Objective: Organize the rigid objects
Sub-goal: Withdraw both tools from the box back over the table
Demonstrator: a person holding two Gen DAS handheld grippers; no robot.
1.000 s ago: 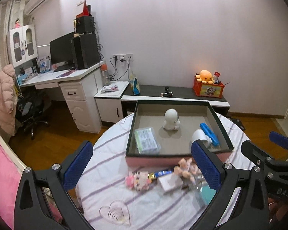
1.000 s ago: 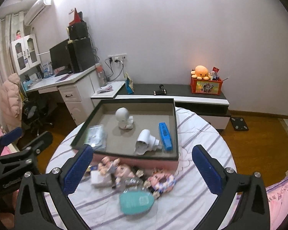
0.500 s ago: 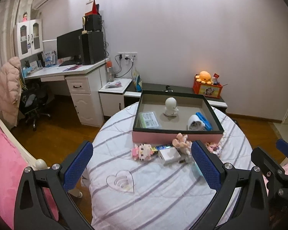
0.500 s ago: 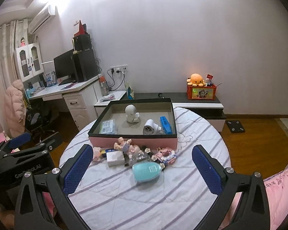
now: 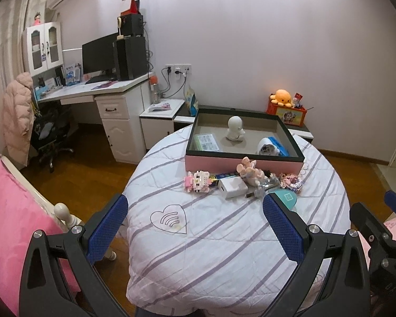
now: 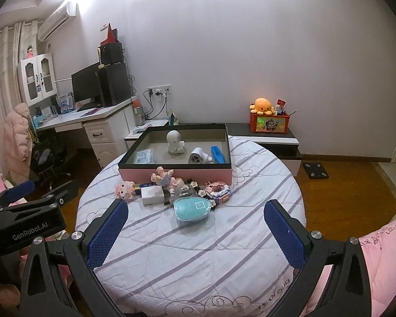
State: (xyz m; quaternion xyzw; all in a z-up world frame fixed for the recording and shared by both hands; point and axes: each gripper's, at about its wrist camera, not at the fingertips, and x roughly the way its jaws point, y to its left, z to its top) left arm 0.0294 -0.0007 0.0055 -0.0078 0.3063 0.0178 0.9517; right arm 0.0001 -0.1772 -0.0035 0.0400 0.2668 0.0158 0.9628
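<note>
My left gripper (image 5: 195, 227) hung over the near edge of the round table, fingers spread wide with nothing between them. My right gripper (image 6: 195, 233) did the same, jaws apart and empty. In the right wrist view I could read "GenRobot.AI" printed in white on the black body of the left gripper at the frame's lower left. The striped tablecloth (image 5: 224, 237) carried a stitched heart outline (image 5: 169, 218) near me.

Farther out, the loose things lay in a cluster just in front of the box: a teal egg-shaped case (image 6: 194, 208) with a small square label I could not read, a white charger block (image 6: 153, 195), a pink block figure (image 6: 125, 189), a small pink doll (image 6: 163, 175) and a pink-and-blue block model (image 6: 217, 190).

Behind them stood the pink box (image 6: 175, 175) with its dark rim. Inside it sat a white round-headed figurine (image 6: 174, 142) upright, a clear packet (image 6: 145, 155) with unreadable print, a small white hair dryer (image 6: 198, 155) on its side, and a blue harmonica-like bar (image 6: 217, 154) just beside it.

At the far wall an orange octopus plush (image 6: 262, 105) topped a red crate (image 6: 269, 123).
</note>
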